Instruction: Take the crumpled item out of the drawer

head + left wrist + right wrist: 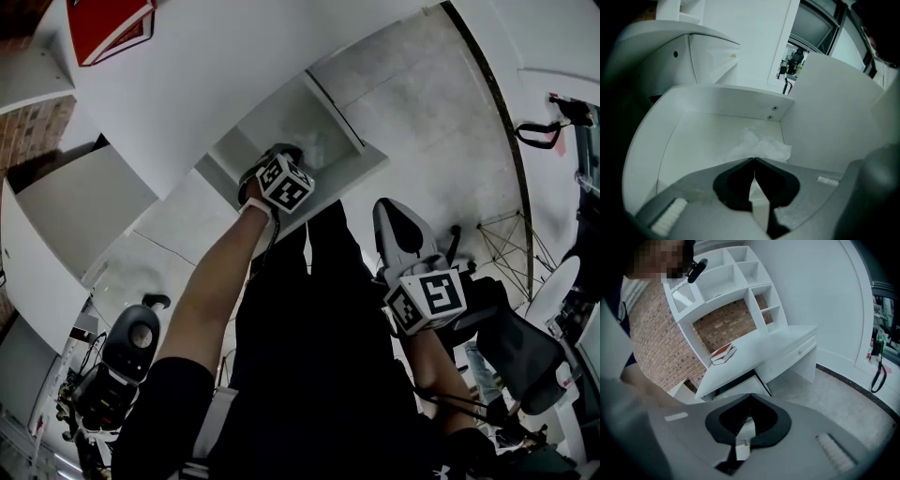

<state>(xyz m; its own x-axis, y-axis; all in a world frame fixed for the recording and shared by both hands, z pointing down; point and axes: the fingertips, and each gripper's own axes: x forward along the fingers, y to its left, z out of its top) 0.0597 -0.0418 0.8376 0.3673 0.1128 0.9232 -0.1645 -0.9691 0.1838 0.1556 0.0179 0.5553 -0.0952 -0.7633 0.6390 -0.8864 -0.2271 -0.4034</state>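
Left claw: my left claw (753, 160) is down inside the open drawer (717, 101), its tips closed together.
Task's thing: the crumpled item (761, 145), a white wad of paper, lies on the drawer floor near the back right corner, close to the right wall.
Bearing: it sits straight ahead of the left claw and just past the tips, and its near edge meets them.
Long axis: the wad spreads more across my line of reach than along it.
Grip: I cannot tell whether a fold is caught between the tips.
Nearer arm: the left, by far.
Right claw: my right claw (750, 395) hangs well back from the drawer, closed and empty.
Views: only the left gripper view shows the wad clearly. In the head view my left gripper covers most of it. The right gripper view shows the counter (759, 345) with a red book (723, 354) on it.
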